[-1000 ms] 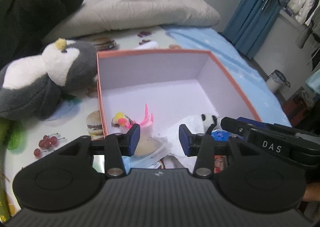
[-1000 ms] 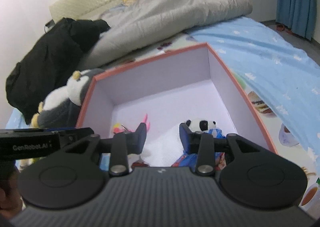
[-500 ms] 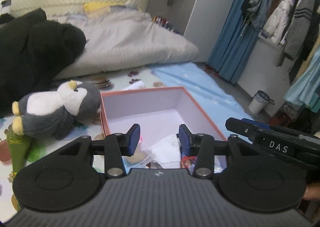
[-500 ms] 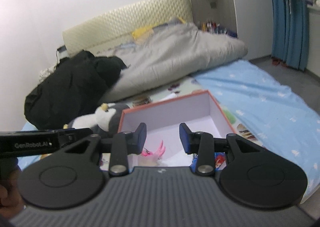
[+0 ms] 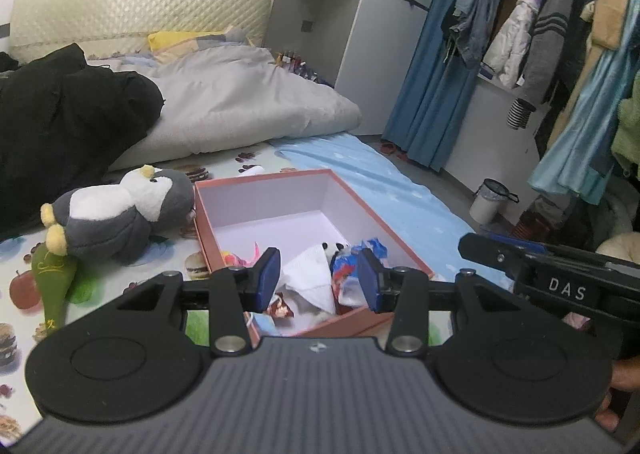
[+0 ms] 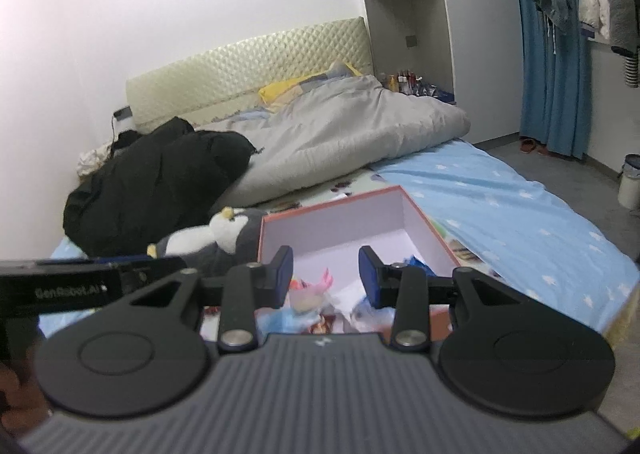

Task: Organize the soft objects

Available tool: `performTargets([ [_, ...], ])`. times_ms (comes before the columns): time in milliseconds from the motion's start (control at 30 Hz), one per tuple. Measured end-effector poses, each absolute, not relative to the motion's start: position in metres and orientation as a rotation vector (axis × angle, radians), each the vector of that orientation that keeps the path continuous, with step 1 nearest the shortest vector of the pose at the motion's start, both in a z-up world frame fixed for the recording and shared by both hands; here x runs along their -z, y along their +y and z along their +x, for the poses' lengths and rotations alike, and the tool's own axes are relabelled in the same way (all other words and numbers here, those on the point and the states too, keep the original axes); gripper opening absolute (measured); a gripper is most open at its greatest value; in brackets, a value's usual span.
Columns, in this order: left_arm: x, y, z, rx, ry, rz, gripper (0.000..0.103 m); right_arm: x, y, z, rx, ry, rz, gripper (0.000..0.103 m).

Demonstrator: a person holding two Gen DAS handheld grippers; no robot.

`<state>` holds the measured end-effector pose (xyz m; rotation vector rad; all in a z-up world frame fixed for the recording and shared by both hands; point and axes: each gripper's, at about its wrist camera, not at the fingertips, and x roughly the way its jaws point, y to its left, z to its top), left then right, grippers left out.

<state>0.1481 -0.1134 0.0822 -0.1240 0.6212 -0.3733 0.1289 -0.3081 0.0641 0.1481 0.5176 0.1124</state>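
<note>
Both of your grippers hang above the near end of the box, and both are empty: the left gripper has its fingers spread with only air between the blue pads, and the right gripper is the same, fingers apart and pinching nothing.

Small soft things already lie in the box's near end, among them a white cloth and a tiny panda.

The soft thing left out is the penguin plush, lying on the bed touching the box's left wall. From your left fingers it sits to the left and farther off; its long axis runs left to right, head toward the box and yellow feet away.

Your left hand looks nearer, so I judge it the natural one to reach. The body is wide, so aim for a narrower part.
</note>
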Motion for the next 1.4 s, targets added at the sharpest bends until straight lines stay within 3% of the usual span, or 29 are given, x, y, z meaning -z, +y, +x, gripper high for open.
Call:
performTargets([
  [267, -0.076, -0.101, 0.11, 0.367, 0.622, -0.154, 0.049, -0.057, -0.298, 0.092, -0.111, 0.518, 0.131, 0.039],
  [533, -0.051, -0.099, 0.092, 0.335, 0.646, -0.149, 0.067, -0.033, -0.298, 0.074, -0.108, 0.513, 0.135, 0.039],
  [600, -0.044, -0.099, 0.092, 0.32, 0.654, -0.142, 0.083, -0.028, -0.298, 0.071, -0.107, 0.515, 0.125, 0.039],
  [767, -0.034, -0.096, 0.094, 0.306, 0.653, -0.147, 0.097, -0.019, -0.306, 0.075, -0.077, 0.533, 0.138, 0.04],
  [800, -0.033, -0.098, 0.095, 0.308, 0.653, -0.139, 0.099, -0.018, -0.307, 0.076, -0.074, 0.537, 0.138, 0.043],
  [833, -0.032, -0.1, 0.096, 0.306, 0.654, -0.122, 0.099, -0.017, -0.308, 0.077, -0.068, 0.539, 0.133, 0.058],
  [867, -0.032, -0.103, 0.097, 0.303, 0.655, -0.108, 0.1, -0.016, -0.308, 0.078, -0.056, 0.537, 0.125, 0.081],
  [933, -0.031, -0.106, 0.097, 0.3, 0.655, -0.095, 0.101, -0.014, -0.31, 0.078, -0.031, 0.52, 0.122, 0.095],
  [1400, -0.028, -0.111, 0.11, 0.266, 0.682, -0.1, 0.102, -0.007, -0.322, 0.081, -0.039, 0.533, 0.147, 0.096],
])
